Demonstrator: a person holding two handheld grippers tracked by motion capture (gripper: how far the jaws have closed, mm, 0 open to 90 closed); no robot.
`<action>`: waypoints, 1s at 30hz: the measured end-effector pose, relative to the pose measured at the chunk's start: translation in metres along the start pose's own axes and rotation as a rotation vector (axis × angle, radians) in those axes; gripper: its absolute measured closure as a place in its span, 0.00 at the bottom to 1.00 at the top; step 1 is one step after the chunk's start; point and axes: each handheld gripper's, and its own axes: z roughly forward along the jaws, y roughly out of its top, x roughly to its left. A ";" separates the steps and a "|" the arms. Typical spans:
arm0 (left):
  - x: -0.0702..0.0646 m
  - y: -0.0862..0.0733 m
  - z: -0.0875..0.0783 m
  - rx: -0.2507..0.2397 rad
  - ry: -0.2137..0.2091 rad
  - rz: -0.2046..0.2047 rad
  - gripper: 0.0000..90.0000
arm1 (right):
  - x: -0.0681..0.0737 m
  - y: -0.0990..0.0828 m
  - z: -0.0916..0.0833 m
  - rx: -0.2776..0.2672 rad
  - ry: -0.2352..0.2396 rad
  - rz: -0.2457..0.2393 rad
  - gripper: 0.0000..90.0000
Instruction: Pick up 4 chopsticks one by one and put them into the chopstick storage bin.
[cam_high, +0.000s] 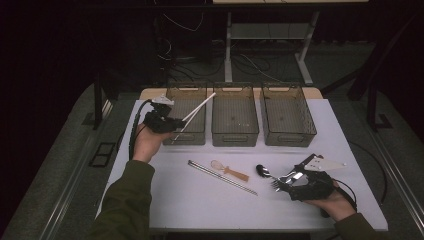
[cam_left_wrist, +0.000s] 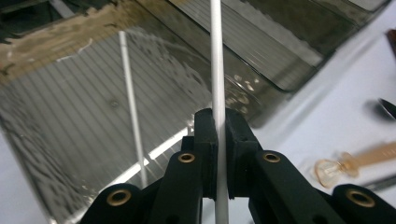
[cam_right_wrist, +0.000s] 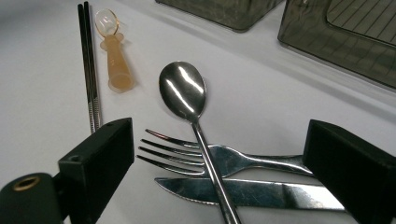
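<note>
My left gripper (cam_high: 175, 124) hangs at the near left corner of the left bin (cam_high: 187, 136), shut on a white chopstick (cam_high: 202, 104) that slants up over the bin. In the left gripper view the pads (cam_left_wrist: 205, 135) pinch this chopstick (cam_left_wrist: 216, 70), and a second white chopstick (cam_left_wrist: 130, 102) lies inside the bin (cam_left_wrist: 70, 116). My right gripper (cam_high: 286, 181) rests low at the table's near right, jaws wide open. A steel spoon (cam_right_wrist: 182, 91), fork (cam_right_wrist: 187, 154) and knife (cam_right_wrist: 261, 193) lie crossed between its fingers (cam_right_wrist: 100, 154), untouched.
A pair of metal chopsticks (cam_high: 222, 177) and a small orange spoon (cam_high: 230, 171) lie mid-table. The middle bin (cam_high: 235, 137) and right bin (cam_high: 287, 137) stand beside the left one along the far edge. A floor with cables and desk legs lies beyond.
</note>
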 end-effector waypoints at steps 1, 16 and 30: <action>0.002 0.001 0.001 -0.003 0.002 -0.003 0.94 | 0.000 0.000 0.000 0.000 0.001 0.000 0.10; 0.036 0.017 0.033 0.018 0.072 -0.091 0.94 | 0.000 0.000 0.000 0.003 0.013 0.004 0.10; 0.050 0.014 0.057 0.086 0.176 -0.149 0.94 | 0.001 0.000 -0.001 -0.004 0.025 0.001 0.10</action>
